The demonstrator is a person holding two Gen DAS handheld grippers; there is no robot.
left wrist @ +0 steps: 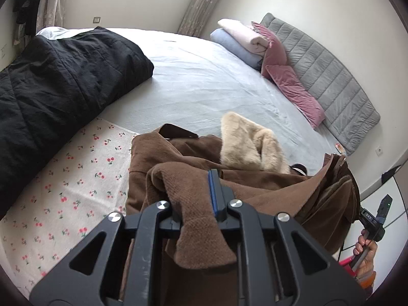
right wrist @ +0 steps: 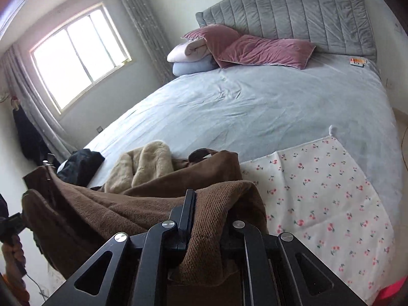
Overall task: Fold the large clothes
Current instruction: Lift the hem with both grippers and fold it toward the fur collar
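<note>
Presently, findings as follows.

Garment: brown coat (left wrist: 193, 158) with a cream fur collar (left wrist: 244, 140), held up over the foot of the bed (left wrist: 204, 81); its far part sags toward the cherry-print cloth (left wrist: 76, 178) and the grey sheet.

Left gripper (left wrist: 196, 199): jaws clamped on a bunched fold of the brown knit fabric, a flap of it hanging loose below the fingers.

Right gripper (right wrist: 206, 216): jaws likewise clamped on a fold of the coat's fabric, which drapes over the right-hand finger.

Step in hand (judged): carrying the coat onto the bed to spread it flat before any fold is made.

Advice on execution: draw the two grippers apart until the edge between them runs taut, then lower the far part first, collar end away from the person, so the cloth lays down without creasing. Both grips hold thick bunches; a slip is possible if pulled sharply.

Landing zone: the printed cloth and bare sheet ahead look free; the black quilted jacket (left wrist: 63, 76) lies well to the left and should be avoided.

Long axis: cannot be fixed with confidence while the coat is bunched; the held edge runs side to side between the grippers.

Pointing: the collar lies on the far side, toward the headboard (right wrist: 293, 7) and pink pillows (right wrist: 262, 51).
</note>
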